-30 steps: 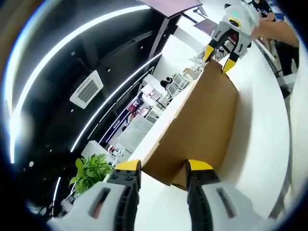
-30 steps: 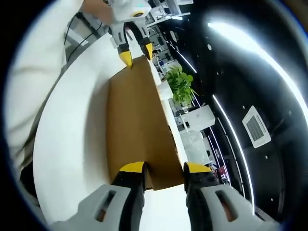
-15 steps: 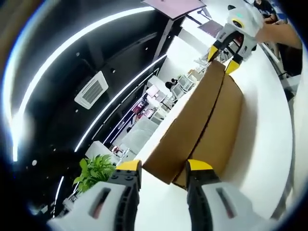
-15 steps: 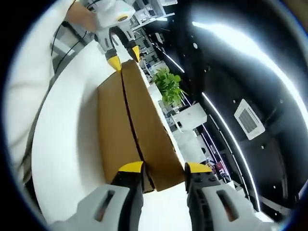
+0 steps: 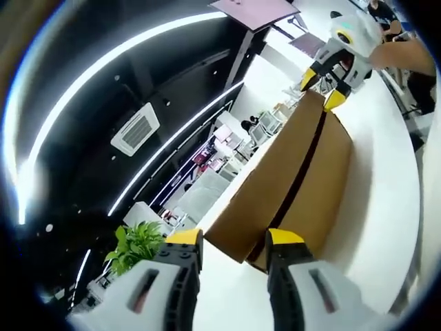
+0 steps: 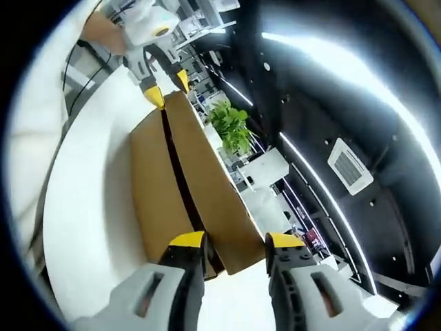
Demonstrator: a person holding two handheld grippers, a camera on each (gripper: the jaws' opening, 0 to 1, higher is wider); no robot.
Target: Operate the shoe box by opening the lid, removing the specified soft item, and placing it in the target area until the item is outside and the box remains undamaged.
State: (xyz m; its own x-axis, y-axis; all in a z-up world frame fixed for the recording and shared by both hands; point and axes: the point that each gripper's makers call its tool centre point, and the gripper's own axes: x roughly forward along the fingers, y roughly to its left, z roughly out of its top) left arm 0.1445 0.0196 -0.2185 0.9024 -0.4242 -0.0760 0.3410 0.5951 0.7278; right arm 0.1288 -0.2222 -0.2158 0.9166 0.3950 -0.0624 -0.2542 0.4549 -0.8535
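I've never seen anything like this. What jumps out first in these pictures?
A long brown cardboard shoe box on a white table, its lid lifted so a dark gap runs along it. Yellow-tipped grippers sit at either end: the left gripper at one, the right gripper at the other. Beyond, a green plant stands under a black ceiling with bright light strips.

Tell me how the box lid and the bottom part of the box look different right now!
The lid is tilted up at its front edge; the box bottom lies flat on the white table. A dark gap runs between the lid and the bottom. In the right gripper view the lid sits nearer the green plant, the bottom nearer the bare table. Both are plain brown cardboard, with tongs at each end, the left and the right.
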